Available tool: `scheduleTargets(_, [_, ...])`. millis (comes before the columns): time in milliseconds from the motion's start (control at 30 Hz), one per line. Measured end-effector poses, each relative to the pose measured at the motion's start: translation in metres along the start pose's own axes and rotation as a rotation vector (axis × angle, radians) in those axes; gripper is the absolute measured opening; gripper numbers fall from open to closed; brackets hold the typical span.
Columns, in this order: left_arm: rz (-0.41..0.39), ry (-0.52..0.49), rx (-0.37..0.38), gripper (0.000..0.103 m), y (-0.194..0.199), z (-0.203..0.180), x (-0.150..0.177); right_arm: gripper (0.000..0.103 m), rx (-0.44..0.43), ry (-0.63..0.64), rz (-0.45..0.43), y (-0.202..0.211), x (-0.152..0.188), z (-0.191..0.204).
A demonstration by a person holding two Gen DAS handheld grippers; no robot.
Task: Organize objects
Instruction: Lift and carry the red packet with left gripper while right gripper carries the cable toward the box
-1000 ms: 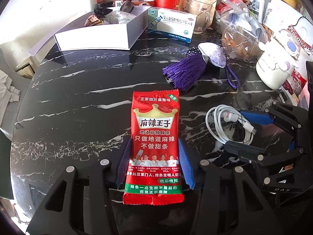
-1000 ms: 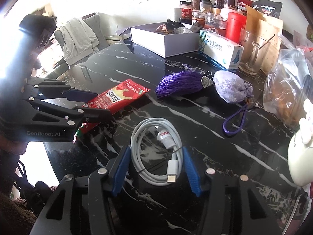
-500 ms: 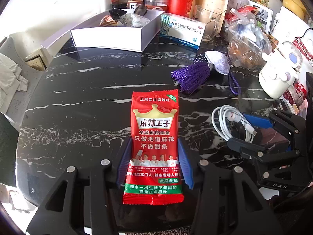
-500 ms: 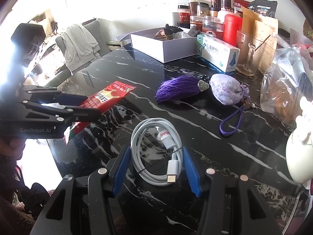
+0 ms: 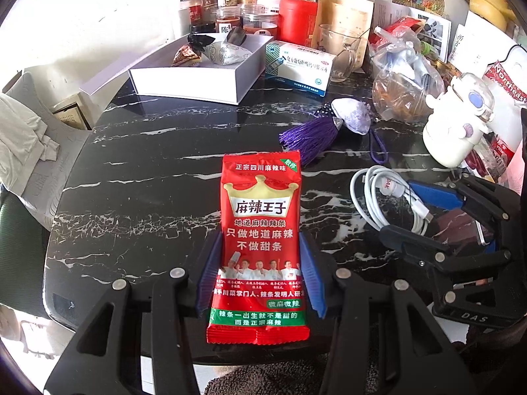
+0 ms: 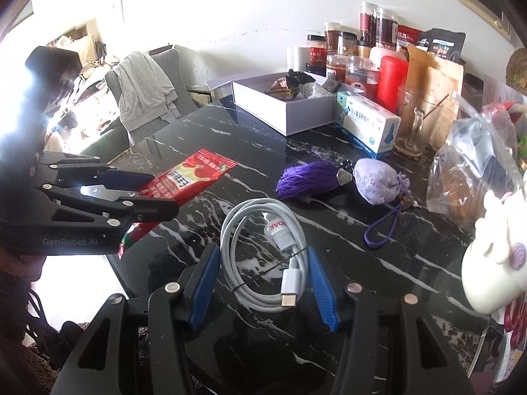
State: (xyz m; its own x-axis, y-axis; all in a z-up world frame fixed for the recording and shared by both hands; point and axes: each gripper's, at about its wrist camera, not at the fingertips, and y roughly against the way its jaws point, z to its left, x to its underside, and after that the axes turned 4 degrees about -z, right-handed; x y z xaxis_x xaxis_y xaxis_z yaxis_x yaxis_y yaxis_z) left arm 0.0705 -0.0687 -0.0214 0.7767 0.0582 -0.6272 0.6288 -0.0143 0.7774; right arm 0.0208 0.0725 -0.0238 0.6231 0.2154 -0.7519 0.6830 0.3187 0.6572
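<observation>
The left gripper (image 5: 260, 275) holds a red snack packet (image 5: 261, 237) by its lower half, blue pads pressed on both long edges, clear of the black marble table (image 5: 148, 171). Beside it, the right gripper (image 6: 263, 291) clamps a coiled white cable (image 6: 260, 250) between its pads, plug end nearest the camera, near a purple tassel (image 6: 306, 177).

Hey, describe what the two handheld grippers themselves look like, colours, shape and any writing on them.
Both look alike. The left gripper and the right gripper have matte black angular frames with triangular cut-outs and silver round rivets at the joints. Each finger carries a flat blue ribbed pad. The left gripper's side reads "GenRobot.AI" in pale letters in the right wrist view; the right gripper shows "DAS" in the left wrist view. No cables or sleeves are clearly visible.
</observation>
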Motion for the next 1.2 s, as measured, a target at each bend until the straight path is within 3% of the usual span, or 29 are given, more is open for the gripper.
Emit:
scheduleTargets(467, [-0.074,-0.016,-0.008,0.045,0.028,0.008,-0.037,0.055,0.026,0.028,-0.052,0.027,-0.029,0.004])
scheduleTargets(867, [-0.058,-0.022,0.005,0.045,0.014,0.020,-0.077,0.055,0.051,0.023,-0.058,0.019,-0.057,-0.007])
scheduleTargets(1200, [-0.049,-0.012,0.004,0.045,-0.007,0.044,-0.119,0.055,0.040,0.036,-0.067,-0.001,-0.099,-0.021])
